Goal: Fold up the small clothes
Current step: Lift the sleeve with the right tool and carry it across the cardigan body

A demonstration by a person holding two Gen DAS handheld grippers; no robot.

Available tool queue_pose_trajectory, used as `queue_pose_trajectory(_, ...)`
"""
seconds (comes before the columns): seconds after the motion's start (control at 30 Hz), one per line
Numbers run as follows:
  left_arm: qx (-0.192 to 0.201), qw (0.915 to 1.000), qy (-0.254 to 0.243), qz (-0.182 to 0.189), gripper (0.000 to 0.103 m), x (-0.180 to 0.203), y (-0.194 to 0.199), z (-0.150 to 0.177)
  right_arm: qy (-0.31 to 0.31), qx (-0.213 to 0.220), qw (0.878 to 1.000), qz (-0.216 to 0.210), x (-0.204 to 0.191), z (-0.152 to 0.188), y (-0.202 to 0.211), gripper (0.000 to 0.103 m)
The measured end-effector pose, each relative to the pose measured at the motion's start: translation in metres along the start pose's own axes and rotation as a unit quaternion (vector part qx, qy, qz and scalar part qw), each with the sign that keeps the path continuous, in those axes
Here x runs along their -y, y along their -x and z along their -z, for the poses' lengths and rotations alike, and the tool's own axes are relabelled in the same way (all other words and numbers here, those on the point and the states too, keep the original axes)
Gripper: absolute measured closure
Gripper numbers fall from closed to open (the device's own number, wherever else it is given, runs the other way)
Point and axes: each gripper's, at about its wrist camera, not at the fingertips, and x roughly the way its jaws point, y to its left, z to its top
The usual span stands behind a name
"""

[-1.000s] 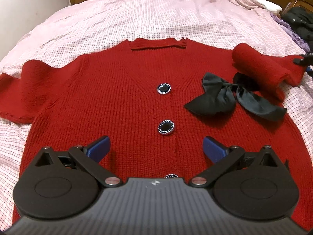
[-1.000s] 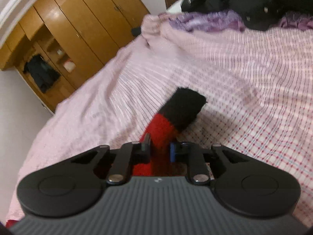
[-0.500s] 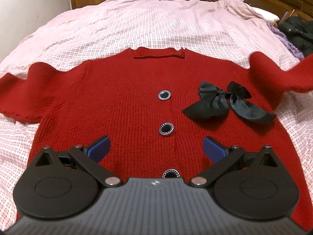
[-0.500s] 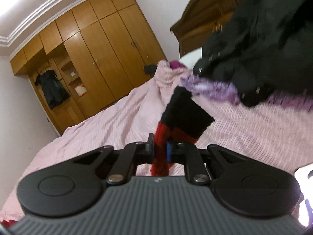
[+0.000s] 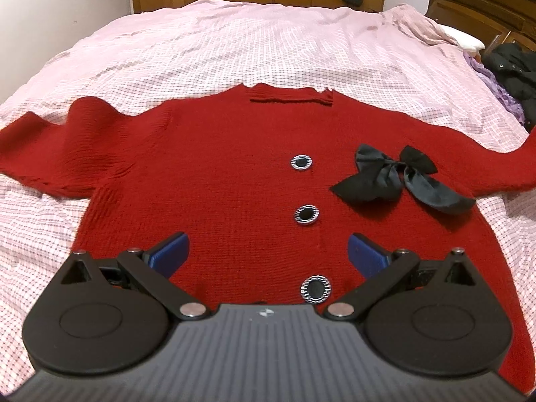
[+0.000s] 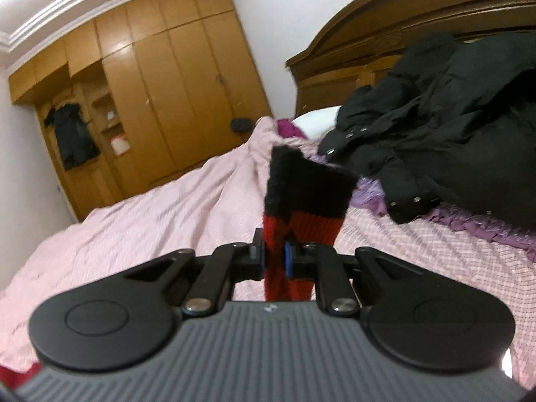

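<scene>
A red knit cardigan [image 5: 214, 174] lies face up on the pink checked bed, with three black buttons down its front and a black bow [image 5: 398, 177] on its right chest. Its left sleeve is spread out flat at the left. My left gripper [image 5: 266, 251] is open and empty, hovering over the cardigan's lower front. My right gripper [image 6: 275, 261] is shut on the red sleeve with the black cuff [image 6: 301, 187] and holds it lifted off the bed, cuff pointing up. In the left wrist view the right sleeve rises out of frame at the right edge [image 5: 522, 164].
A pile of black coats [image 6: 442, 127] and purple fabric [image 6: 469, 224] lies near the wooden headboard [image 6: 402, 33] at the right. Wooden wardrobes [image 6: 160, 93] stand beyond the bed's far end. The pink bedspread [image 5: 268, 40] stretches beyond the collar.
My right gripper has lifted the sleeve cuff up and outward to the right, so the sleeve is unrolled off the cardigan's chest. My left gripper has drawn back a little, staying open.
</scene>
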Motion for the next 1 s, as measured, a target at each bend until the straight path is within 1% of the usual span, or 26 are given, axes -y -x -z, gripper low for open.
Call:
queue_pose_trajectory(0.23,-0.002,0.9997,0.001,-0.025,0.0,-0.02,0.005,0.005,0.018,-0.017,0.999,-0.046,-0.062,0.014,-0.006,0.089)
queue_pose_trajectory(0.37,-0.001,0.9992,0.017,-0.036,0.0,-0.044,0.012,0.01,0.034,-0.022,0.996,-0.075,-0.101,0.019,-0.01,0.089)
queue_pose_trajectory(0.5,0.001,0.9981,0.037,-0.05,0.0,-0.069,0.017,0.013,0.052,-0.015,0.994,-0.098,-0.143,0.025,-0.011,0.089)
queue_pose_trajectory(0.7,0.009,0.9952,0.067,-0.07,0.0,-0.105,0.026,0.016,0.051,-0.017,0.989,-0.136,-0.199,0.032,-0.015,0.089)
queue_pose_trajectory(0.83,0.009,0.9931,0.084,-0.081,0.0,-0.126,0.03,0.021,0.058,-0.02,0.984,-0.166,-0.239,0.044,-0.015,0.089)
queue_pose_trajectory(1.0,0.007,0.9908,0.104,-0.086,0.0,-0.145,0.03,0.025,0.071,-0.034,0.978,-0.194,-0.287,0.073,-0.015,0.089)
